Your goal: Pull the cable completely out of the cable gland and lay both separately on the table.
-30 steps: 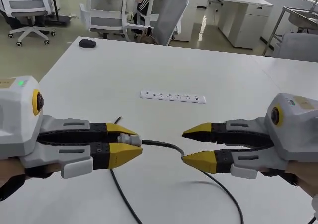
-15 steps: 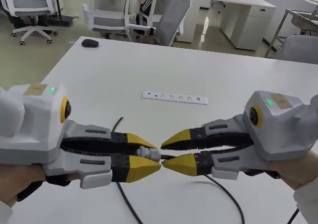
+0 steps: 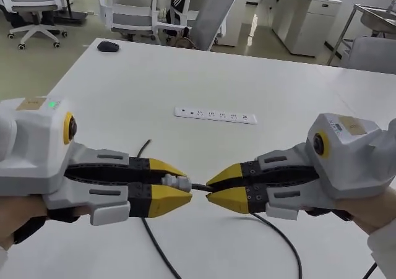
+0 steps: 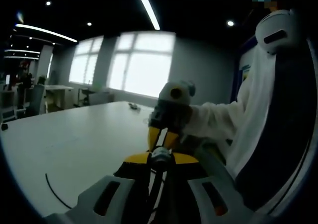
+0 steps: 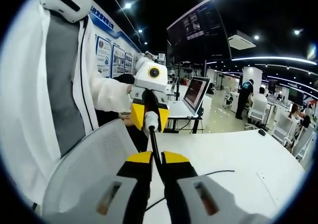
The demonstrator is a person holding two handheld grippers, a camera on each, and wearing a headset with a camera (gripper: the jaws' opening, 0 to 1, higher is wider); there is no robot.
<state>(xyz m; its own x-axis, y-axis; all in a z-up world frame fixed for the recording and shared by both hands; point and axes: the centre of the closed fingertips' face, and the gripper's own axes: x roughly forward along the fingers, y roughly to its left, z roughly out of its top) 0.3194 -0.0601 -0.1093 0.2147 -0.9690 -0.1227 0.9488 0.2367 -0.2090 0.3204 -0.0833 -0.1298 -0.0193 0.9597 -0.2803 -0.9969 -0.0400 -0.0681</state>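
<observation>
Cable gland [image 3: 175,182]: pinched by left gripper [image 3: 187,190], above near part of table [image 3: 124,87]. Cable [image 3: 274,228]: clamped by right gripper [image 3: 209,191], jaws closed, just right of gland. Handling: pull straight apart along cable axis, both grips firm.

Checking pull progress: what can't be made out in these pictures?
1. Head view: the left gripper covers most of the gland, so how much cable sits inside is hidden.
2. Head view: the cable runs off the bottom edge.
3. Left gripper view: the gland is small and dim.
</observation>
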